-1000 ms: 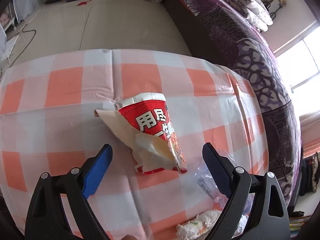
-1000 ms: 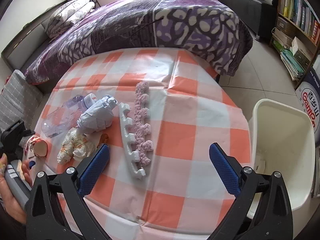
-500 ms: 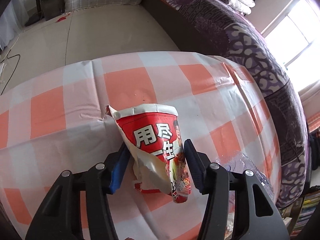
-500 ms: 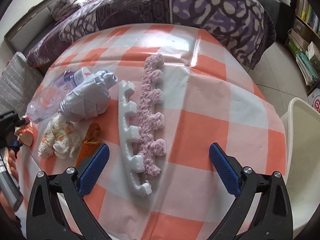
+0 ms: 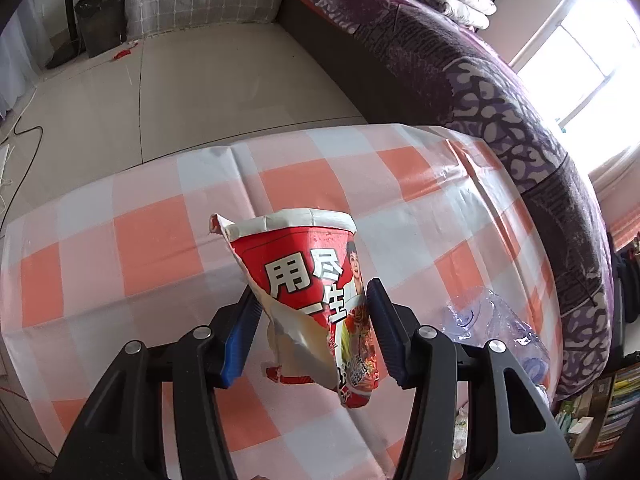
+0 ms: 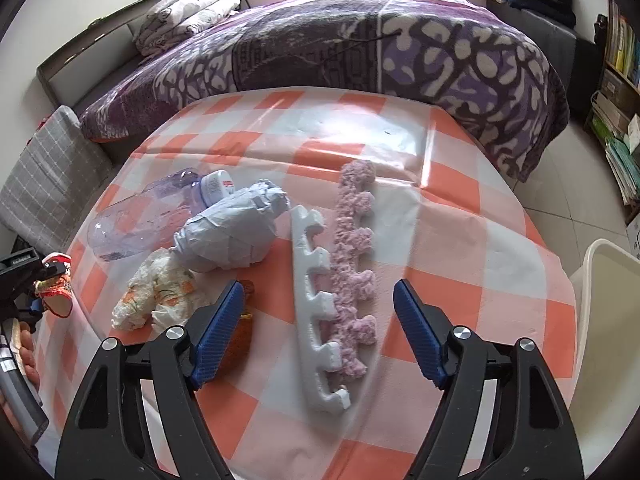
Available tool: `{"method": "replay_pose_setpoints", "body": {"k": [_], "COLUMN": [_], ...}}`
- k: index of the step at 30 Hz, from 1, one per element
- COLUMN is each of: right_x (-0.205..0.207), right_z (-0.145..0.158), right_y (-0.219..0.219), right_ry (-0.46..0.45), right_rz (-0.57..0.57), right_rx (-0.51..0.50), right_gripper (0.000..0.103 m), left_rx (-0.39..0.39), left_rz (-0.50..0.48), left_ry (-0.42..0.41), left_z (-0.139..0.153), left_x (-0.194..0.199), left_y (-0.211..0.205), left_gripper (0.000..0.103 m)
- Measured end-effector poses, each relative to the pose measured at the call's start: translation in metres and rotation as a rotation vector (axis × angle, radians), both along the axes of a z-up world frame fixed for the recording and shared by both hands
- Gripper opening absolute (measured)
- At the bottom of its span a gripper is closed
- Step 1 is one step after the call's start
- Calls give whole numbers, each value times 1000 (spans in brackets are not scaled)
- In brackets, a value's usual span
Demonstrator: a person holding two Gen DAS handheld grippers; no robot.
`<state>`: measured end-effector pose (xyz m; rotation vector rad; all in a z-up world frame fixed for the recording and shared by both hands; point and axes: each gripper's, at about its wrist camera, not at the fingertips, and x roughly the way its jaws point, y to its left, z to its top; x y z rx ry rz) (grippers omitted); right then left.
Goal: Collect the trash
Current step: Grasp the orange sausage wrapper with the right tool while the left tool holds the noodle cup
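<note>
The left claw (image 5: 310, 332) clamps a torn red instant-noodle cup (image 5: 316, 292), lifted above the checkered worktop (image 5: 152, 240). The right claw (image 6: 318, 334) hangs spread wide over a white foam strip (image 6: 316, 304) and a pink fuzzy strip (image 6: 354, 264), beside a crushed plastic bottle (image 6: 148, 216).

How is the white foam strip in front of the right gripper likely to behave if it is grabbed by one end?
The white foam strip looks like light foam, so it should lift easily. It is long and thin with notched teeth, so it may sag or snap if pinched hard. The pink fuzzy strip lies against it and might drag along. The right gripper hangs open above both.
</note>
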<state>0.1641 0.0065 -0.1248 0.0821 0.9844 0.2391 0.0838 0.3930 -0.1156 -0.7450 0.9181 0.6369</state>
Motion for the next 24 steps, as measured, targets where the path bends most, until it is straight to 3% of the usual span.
{"method": "replay_pose_setpoints", "body": {"k": [5, 8, 12, 14, 15, 16, 17, 24], "right_x": [-6, -11, -12, -12, -13, -13, -13, -18], "right_z": [2, -2, -16, -22, -22, -22, -22, 0], "right_y": [18, 37, 52, 56, 59, 59, 59, 47], "right_ry": [52, 56, 99, 102, 88, 83, 85, 72], "right_rz": [29, 59, 75, 75, 81, 83, 86, 76], "right_rx": [75, 30, -20, -36, -52, -55, -46, 93], "right_gripper": [74, 74, 57, 54, 46, 25, 18, 17], "left_rx": [15, 17, 29, 29, 30, 33, 37, 90], "left_rz": [-5, -7, -9, -12, -14, -18, -22, -74], "left_ry": [-7, -10, -8, -5, -4, -3, -2, -42], "left_z": [8, 11, 14, 14, 14, 15, 16, 42], "left_x": [-10, -14, -19, -21, -22, -23, -24, -34], "left_y": [4, 7, 9, 9, 9, 9, 7, -11], "left_gripper": [53, 53, 53, 53, 53, 53, 53, 53]}}
